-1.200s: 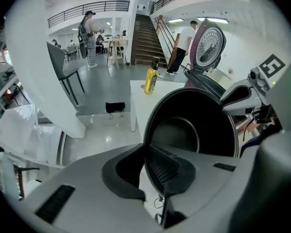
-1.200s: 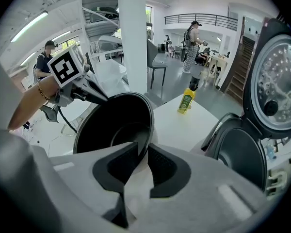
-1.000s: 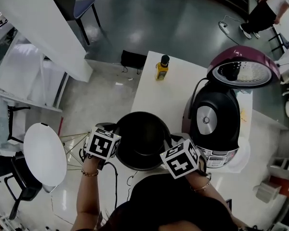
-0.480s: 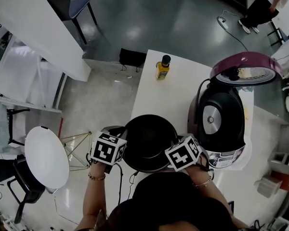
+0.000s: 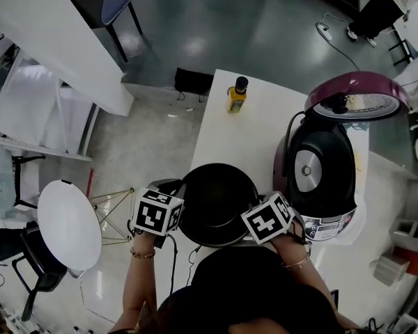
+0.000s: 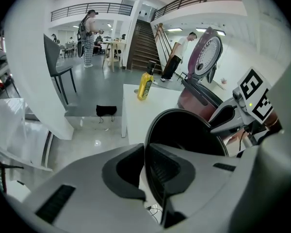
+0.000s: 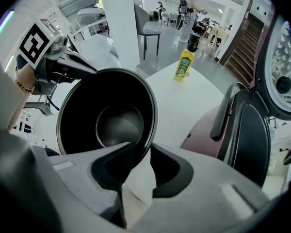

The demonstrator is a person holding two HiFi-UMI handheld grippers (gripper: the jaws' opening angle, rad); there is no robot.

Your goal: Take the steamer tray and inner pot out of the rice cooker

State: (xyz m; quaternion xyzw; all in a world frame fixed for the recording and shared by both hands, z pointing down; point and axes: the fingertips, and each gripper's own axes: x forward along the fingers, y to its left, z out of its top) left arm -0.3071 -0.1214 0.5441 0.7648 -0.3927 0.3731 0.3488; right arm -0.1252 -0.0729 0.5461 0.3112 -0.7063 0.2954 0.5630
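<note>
Gripping the left side of the rim, the left gripper (image 6: 145, 152) is closed on the round black inner pot with a thin metal lip (image 5: 219, 202). In the left gripper view the lip runs between the two pads with no gap showing on either side.

The right gripper (image 7: 141, 152) is at the opposite, right side of the same rim. Its jaws stand slightly apart and astride the lip, with one pad inside the pot and the other outside. A pale wedge shows between the pads, so this side is not clamped.

The pot is upright, mouth up and empty, and lies directly between the two grippers, over the near left corner of the white rectangular table (image 5: 230, 134). Whether its base rests on the table surface cannot be told.

The maroon and black rice cooker (image 5: 320, 176) stands just to the right of the pot with its lid (image 5: 355, 96) raised. The pot is clear of the cooker body.

A yellow bottle with a dark cap (image 5: 235, 96) stands upright at the far left edge of the table, well apart from the pot.
</note>
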